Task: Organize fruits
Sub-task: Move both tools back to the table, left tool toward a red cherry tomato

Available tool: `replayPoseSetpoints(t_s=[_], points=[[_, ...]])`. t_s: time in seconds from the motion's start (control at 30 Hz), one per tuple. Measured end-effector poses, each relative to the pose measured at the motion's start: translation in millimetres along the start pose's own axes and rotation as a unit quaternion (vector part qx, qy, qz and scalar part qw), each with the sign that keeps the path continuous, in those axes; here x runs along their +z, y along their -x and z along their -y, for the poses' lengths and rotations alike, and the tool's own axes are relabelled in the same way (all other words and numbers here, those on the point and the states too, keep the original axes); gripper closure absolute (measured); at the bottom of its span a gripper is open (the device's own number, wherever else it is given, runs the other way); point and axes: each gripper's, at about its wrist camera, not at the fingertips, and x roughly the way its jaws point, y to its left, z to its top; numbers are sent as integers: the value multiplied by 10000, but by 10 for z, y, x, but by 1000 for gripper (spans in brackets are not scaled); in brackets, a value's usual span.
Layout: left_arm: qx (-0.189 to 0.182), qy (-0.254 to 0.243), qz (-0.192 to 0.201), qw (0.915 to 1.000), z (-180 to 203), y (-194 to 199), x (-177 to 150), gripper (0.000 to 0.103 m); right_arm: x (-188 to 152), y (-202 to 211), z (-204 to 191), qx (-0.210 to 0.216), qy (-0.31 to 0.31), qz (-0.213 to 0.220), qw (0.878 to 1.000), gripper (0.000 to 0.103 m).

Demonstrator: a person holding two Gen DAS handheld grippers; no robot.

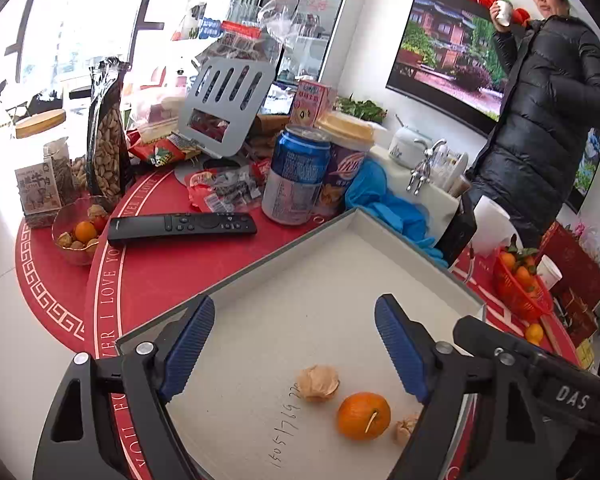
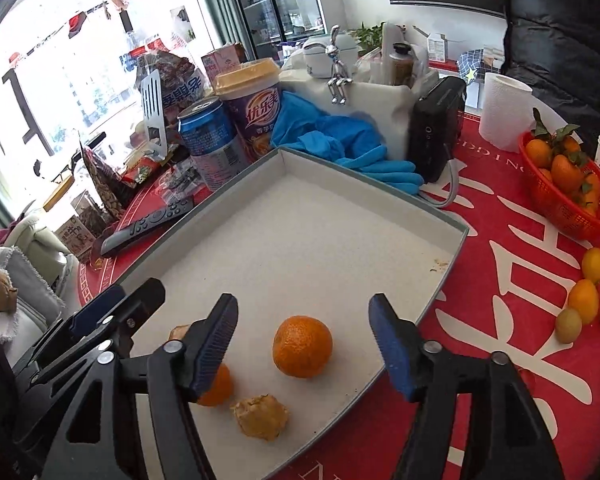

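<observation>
**A:** Where's the fruit now?

**B:** In the shallow grey tray (image 2: 440, 216). I see one mandarin (image 2: 302, 346) lying between the jaws of my right hand-held gripper (image 2: 303, 334), which stands wide open and touches nothing. A second mandarin (image 1: 363, 415) sits further left, with two papery husked fruits (image 1: 318, 383) beside it. My left hand-held gripper (image 1: 294, 350) is open too, empty, hovering over the tray.

**A:** So which step is this?

**B:** I judge both pieces are set down and I'm between placements. Next I need more loose fruit: the small citrus (image 2: 583, 301) on the red surface (image 2: 500, 280) right of the tray, near the red basket (image 2: 556, 208), looks nearest. That calls for swinging right, clear of the tray wall.

**A:** Any writing?

**B:** Handwritten digits (image 1: 286, 428) on the tray floor, roughly "1505176". "DAS" (image 1: 573, 397) on the other gripper's body. The cloth's border reads "I LOVE YOU" (image 1: 109, 276). The purple cup (image 2: 256, 116) says "优乐美". The blue can's (image 1: 296, 174) print is too small to read.
</observation>
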Motion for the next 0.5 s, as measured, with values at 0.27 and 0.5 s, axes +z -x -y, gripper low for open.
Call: replayPoseSetpoints(t_s=[0.27, 0.5], points=[[-935, -1098, 3, 9895, 559, 160, -158, 14, 50, 551, 331, -167, -569, 521, 9969, 0], [-1637, -2018, -167, 9655, 1066, 275, -416, 13, -221, 869, 847, -577, -1177, 443, 9904, 0]])
